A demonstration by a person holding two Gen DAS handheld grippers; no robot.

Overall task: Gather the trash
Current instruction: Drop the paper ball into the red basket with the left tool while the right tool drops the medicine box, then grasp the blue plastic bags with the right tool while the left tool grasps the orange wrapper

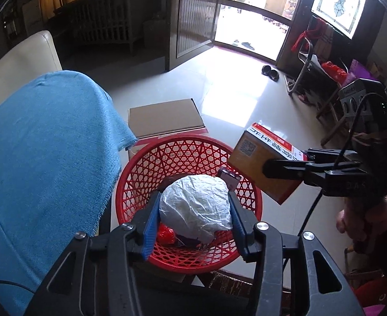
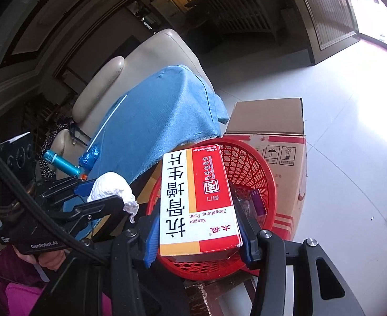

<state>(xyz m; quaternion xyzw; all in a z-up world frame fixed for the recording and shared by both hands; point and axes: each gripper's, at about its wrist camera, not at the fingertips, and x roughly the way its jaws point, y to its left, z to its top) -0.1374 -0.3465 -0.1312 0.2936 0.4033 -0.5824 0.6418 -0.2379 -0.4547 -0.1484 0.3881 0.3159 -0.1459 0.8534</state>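
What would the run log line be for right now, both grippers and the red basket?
left gripper: grips crumpled paper ball over red basket | right gripper: grips medicine box above basket | basket: purple item, red wrapper inside

The basket [image 1: 185,158] is bright red with an open lattice weave, and the crumpled paper wad [image 1: 196,205] above it is white. The medicine box [image 2: 197,200] is white with black characters, a red panel and a yellow-orange stripe; in the left wrist view its side is orange-brown. A blue woven cloth [image 1: 48,142] covers the table, the cardboard carton [image 2: 270,118] is tan with red print, and both grippers are black with blue pads [image 1: 150,226].
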